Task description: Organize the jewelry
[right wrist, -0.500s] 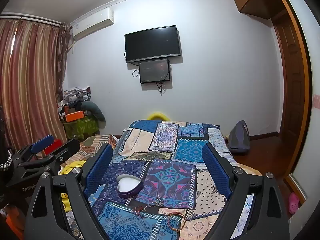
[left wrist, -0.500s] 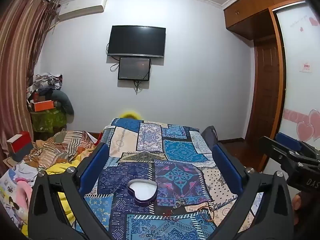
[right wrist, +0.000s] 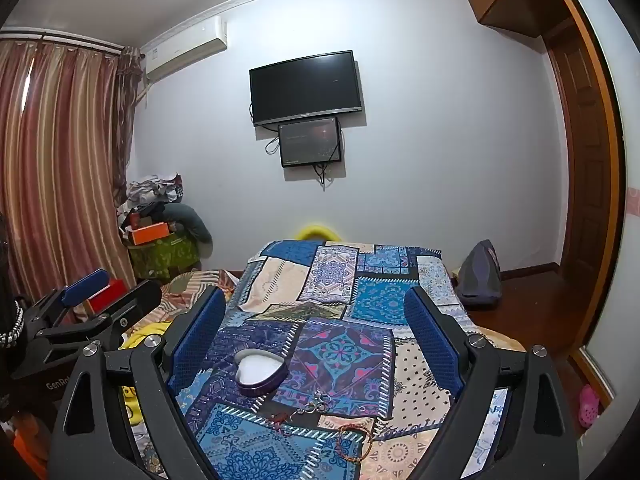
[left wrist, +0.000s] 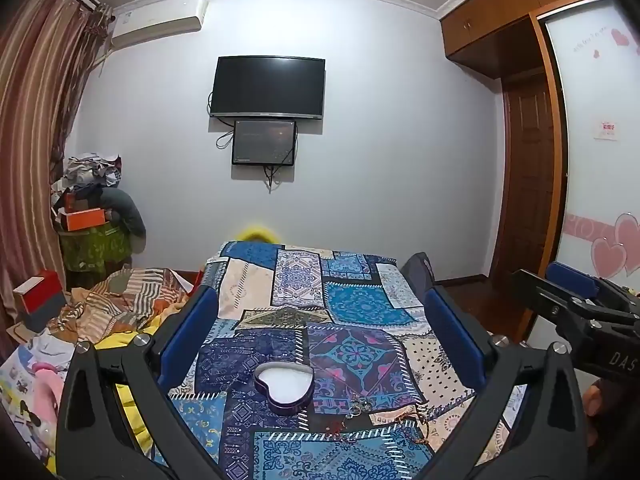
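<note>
A heart-shaped tin (left wrist: 284,386) (right wrist: 259,372) with a dark purple wall and a white inside lies open on the patchwork bedspread (left wrist: 360,304). Just in front of it, to the right, lie silver rings (left wrist: 358,406) (right wrist: 318,402), a small red piece (right wrist: 280,418) and a red string bracelet (left wrist: 416,424) (right wrist: 352,442). My left gripper (left wrist: 320,300) hovers above the near end of the bed, open and empty. My right gripper (right wrist: 316,300) is beside it, also open and empty. Each gripper shows at the edge of the other's view: the right one (left wrist: 572,300) and the left one (right wrist: 92,292).
Rumpled striped and yellow bedding (left wrist: 120,308) lies left of the spread, with a red box (left wrist: 38,296) beyond it. A heap of clothes and boxes (right wrist: 160,216) fills the far left corner by the curtain. A grey bag (right wrist: 480,272) stands on the wooden floor at the right.
</note>
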Available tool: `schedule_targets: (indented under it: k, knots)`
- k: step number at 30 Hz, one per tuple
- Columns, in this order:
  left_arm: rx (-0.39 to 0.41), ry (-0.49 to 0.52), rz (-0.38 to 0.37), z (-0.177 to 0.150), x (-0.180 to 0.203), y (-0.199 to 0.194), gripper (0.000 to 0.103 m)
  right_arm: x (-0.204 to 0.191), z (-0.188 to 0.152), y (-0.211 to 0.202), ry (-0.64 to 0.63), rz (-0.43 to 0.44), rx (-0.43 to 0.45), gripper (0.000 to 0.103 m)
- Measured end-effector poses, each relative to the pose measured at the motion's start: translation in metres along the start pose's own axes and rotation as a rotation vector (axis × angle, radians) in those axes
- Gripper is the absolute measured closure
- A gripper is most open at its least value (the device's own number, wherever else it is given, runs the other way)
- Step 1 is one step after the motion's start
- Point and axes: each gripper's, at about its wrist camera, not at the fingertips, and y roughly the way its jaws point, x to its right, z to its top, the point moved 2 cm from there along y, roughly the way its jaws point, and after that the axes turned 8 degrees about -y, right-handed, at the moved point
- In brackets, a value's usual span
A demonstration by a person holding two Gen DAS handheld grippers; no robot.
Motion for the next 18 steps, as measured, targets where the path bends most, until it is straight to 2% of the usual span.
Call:
schedule_targets:
  k: [18]
  knots:
    - [-0.001, 0.003, 0.002, -0.0018, -0.0011, 0.0006, 0.000, 0.0009, -0.0004, 0.0008, 0.003, 0.001, -0.001, 0.014]
